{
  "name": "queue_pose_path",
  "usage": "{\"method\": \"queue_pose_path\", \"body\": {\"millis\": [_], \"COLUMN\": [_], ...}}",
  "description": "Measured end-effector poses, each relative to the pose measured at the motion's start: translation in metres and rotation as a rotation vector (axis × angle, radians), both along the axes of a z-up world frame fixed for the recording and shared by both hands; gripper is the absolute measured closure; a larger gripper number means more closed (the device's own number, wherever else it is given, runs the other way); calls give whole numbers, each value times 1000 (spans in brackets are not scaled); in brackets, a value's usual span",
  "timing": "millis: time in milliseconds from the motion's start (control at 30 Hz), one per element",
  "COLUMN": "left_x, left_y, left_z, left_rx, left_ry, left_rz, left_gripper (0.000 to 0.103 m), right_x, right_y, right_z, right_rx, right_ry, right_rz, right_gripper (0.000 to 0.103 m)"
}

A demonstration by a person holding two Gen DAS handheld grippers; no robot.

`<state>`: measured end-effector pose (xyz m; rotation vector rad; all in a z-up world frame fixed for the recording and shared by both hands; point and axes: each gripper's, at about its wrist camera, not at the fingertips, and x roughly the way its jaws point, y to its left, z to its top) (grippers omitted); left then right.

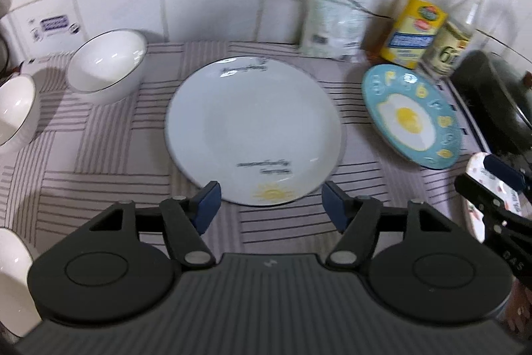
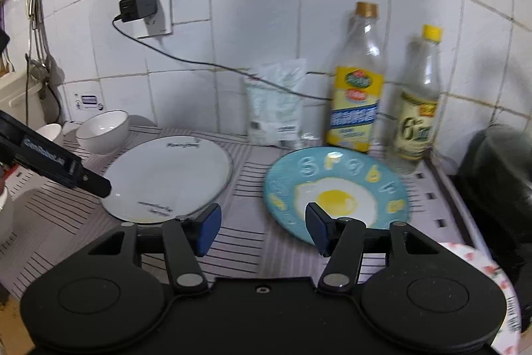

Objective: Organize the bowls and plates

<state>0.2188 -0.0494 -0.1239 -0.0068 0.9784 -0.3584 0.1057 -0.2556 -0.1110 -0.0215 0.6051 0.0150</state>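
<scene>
Left wrist view has the left tool (image 1: 269,205) gaping empty right over the white plate's (image 1: 252,125) near rim, while the right tool (image 2: 262,228), also open and empty, sits nearer the egg plate (image 2: 335,188) on the counter.

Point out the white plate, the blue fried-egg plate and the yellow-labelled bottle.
white plate (image 1: 252,125): left wrist view, bare centre of the plate.
blue fried-egg plate (image 2: 334,198): right wrist view, on the painted yolk.
yellow-labelled bottle (image 2: 357,108): right wrist view, on its label.
</scene>
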Motion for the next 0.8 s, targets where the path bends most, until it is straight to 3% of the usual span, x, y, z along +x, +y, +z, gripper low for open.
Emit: {"method": "queue_pose_path", "body": {"millis": [200, 433, 633, 800], "left_x": [-4, -1, 13, 29], "left_y": [-31, -67, -101, -129], "left_z": [15, 24, 12, -9], "left_rx": [2, 33, 40, 59], "left_ry": [-27, -95, -109, -110], "left_rz": [-55, -55, -66, -55], "left_gripper": [17, 1, 1, 1], "right_x": [-7, -1, 17, 37], "right_y": [-24, -57, -85, -103], "right_z": [11, 10, -9, -31], "right_rx": [-78, -35, 97, 107], "right_ry": [-35, -20, 4, 34], "right_rz": [-55, -116, -184, -238], "right_gripper": [32, 16, 16, 16]}}
